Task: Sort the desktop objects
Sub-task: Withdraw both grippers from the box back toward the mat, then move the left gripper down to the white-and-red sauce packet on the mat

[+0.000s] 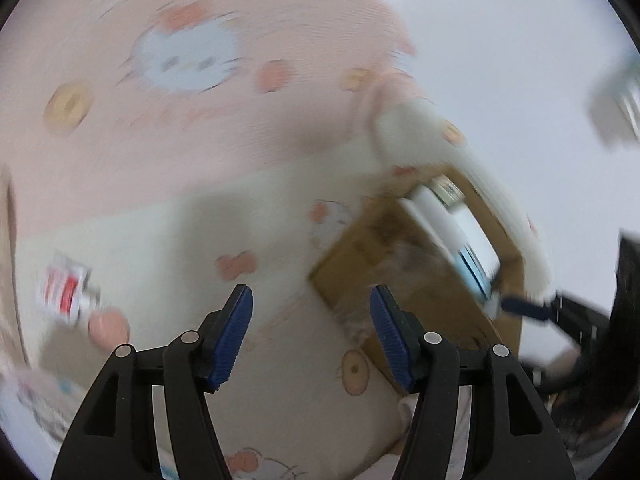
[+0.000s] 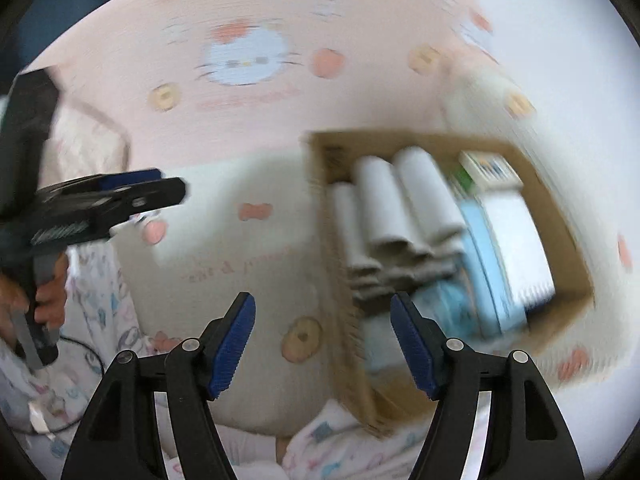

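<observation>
My left gripper [image 1: 311, 292] is open, with only the cream and pink cartoon-print cloth [image 1: 200, 152] between its blue pads. Blurred at far left on that cloth lies a small red-and-white packet [image 1: 64, 292]. To the right stands an open cardboard box [image 1: 432, 304]. My right gripper [image 2: 323, 304] is open and holds nothing; it hangs over the near left wall of the cardboard box [image 2: 400, 140]. Inside lie pale rolled cloths [image 2: 416, 200], blue packs [image 2: 480, 240], a white pad [image 2: 520, 240] and a small carton [image 2: 490, 170]. The left gripper [image 2: 172, 188] shows side-on at left.
A hand [image 2: 48, 296] in a patterned sleeve [image 2: 100, 300] grips the left tool's handle, with a thin cable beside it. The right tool's finger [image 1: 524, 308] pokes in by the box's far corner. A blurred grey-white object [image 1: 616, 108] sits at the upper right, beyond the cloth.
</observation>
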`<state>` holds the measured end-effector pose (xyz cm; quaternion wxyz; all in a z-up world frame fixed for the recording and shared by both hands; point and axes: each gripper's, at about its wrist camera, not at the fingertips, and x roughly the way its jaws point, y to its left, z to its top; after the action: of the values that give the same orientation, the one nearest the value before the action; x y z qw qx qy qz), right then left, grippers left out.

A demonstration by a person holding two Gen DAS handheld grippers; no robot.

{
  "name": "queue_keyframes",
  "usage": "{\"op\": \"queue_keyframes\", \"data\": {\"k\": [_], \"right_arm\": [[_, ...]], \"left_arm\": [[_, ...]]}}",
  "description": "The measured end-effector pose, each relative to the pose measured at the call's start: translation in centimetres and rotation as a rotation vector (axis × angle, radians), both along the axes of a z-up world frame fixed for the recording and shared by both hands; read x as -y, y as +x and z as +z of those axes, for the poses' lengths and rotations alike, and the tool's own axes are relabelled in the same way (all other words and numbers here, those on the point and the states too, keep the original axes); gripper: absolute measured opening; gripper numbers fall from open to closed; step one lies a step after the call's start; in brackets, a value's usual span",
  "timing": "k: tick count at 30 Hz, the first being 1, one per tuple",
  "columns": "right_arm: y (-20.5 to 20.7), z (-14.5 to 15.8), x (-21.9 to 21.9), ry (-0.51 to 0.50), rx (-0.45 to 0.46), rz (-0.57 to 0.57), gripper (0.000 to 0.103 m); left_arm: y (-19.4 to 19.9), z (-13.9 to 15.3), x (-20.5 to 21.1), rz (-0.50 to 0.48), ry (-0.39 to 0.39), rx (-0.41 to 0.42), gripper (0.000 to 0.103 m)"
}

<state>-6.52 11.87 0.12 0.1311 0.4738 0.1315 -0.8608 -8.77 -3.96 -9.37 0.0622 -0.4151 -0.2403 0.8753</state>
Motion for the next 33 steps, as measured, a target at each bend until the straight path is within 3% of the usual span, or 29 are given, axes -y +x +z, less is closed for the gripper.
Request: {"op": "queue_keyframes", "data": {"k": [7, 12, 16, 23, 27, 30, 33], "right_arm": [[-1.3, -2.1, 6.8, 0.069, 0.001, 0.208, 0.068], [-4.2, -4.7, 11.1, -0.009, 0.041, 0.276, 0.068], [-6.3, -7.1, 14.4, -0.067, 0.088, 0.336, 0.068], [-9.6, -12.4, 19.3, -0.106, 0.196, 0.327, 0.068], [-11.4, -14.8, 21.8, -0.125, 0.251, 0.329, 0.068], [-12.4, -16.0, 23.6, -0.163, 0.265, 0.356, 0.068], [-12.9, -17.2, 24.7, -0.165, 0.300, 0.345, 0.068]], "left_arm": [[0.3, -3.3, 8.5, 0.254, 0.077, 0.078, 0.065], [0.8, -6.6, 13.6, 0.397, 0.130, 0.141, 0.065], [1.0, -8.6, 16.3, 0.477, 0.116, 0.230, 0.065], [1.1, -10.7, 21.2, 0.583, 0.143, 0.327, 0.065], [0.9, -13.7, 23.4, 0.653, 0.266, 0.434, 0.065], [0.7, -15.2, 24.4, 0.719, 0.267, 0.529, 0.065], [0.7, -14.9, 24.8, 0.750, 0.263, 0.476, 0.065]]}}
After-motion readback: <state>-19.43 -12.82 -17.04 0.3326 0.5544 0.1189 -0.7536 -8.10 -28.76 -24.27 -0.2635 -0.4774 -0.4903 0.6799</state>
